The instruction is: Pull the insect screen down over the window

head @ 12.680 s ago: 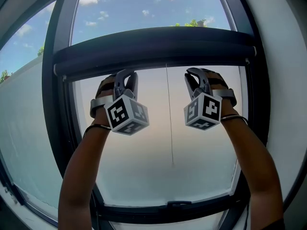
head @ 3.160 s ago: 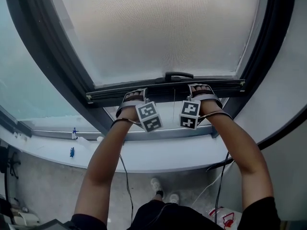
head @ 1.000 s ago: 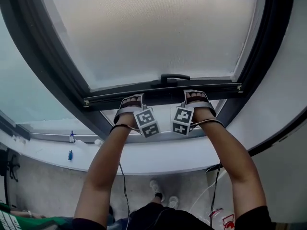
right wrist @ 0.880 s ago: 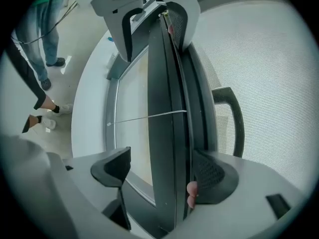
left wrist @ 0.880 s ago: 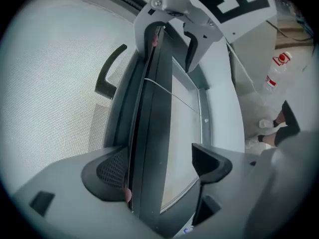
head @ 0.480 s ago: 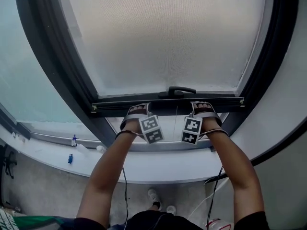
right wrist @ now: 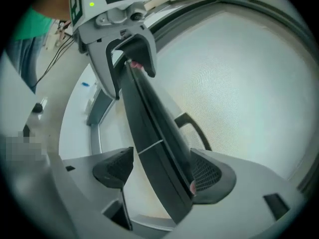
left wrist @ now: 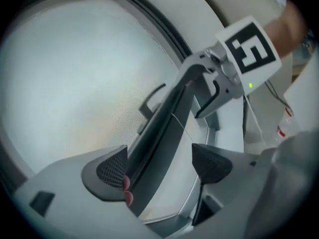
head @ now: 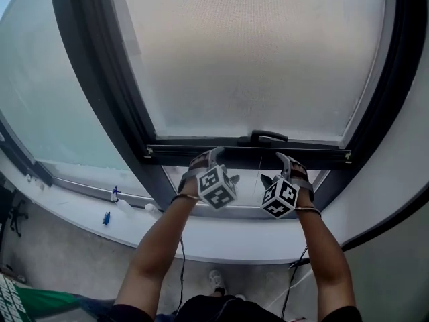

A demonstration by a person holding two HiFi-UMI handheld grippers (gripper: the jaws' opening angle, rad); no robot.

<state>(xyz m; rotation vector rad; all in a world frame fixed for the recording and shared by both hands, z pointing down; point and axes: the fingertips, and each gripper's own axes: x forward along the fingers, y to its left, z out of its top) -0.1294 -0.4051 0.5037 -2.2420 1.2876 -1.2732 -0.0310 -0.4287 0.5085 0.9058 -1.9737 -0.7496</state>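
The insect screen's mesh (head: 255, 52) covers most of the window. Its dark bottom bar (head: 181, 154), with a handle (head: 263, 138), hangs a little above the lower frame. My left gripper (head: 213, 161) is at the bar left of the handle and my right gripper (head: 285, 165) to its right. In the left gripper view the bar (left wrist: 164, 123) runs between the left gripper's (left wrist: 162, 166) jaws, with a wide gap at one pad. In the right gripper view the right gripper's (right wrist: 160, 171) jaws have just been closing around the bar (right wrist: 149, 128); a narrow gap remains.
A dark frame post (head: 100, 79) rises on the left. A white sill (head: 221, 240) runs below, with small blue items (head: 107, 217) on it. Cables hang toward the floor by the person's feet (head: 216, 280). A thin pull cord (head: 259, 173) drops from the bar.
The bar has come from the top of the window down to near the lower frame. In the last half second both grippers rolled, tilting their cubes, and rose slightly at the bar.
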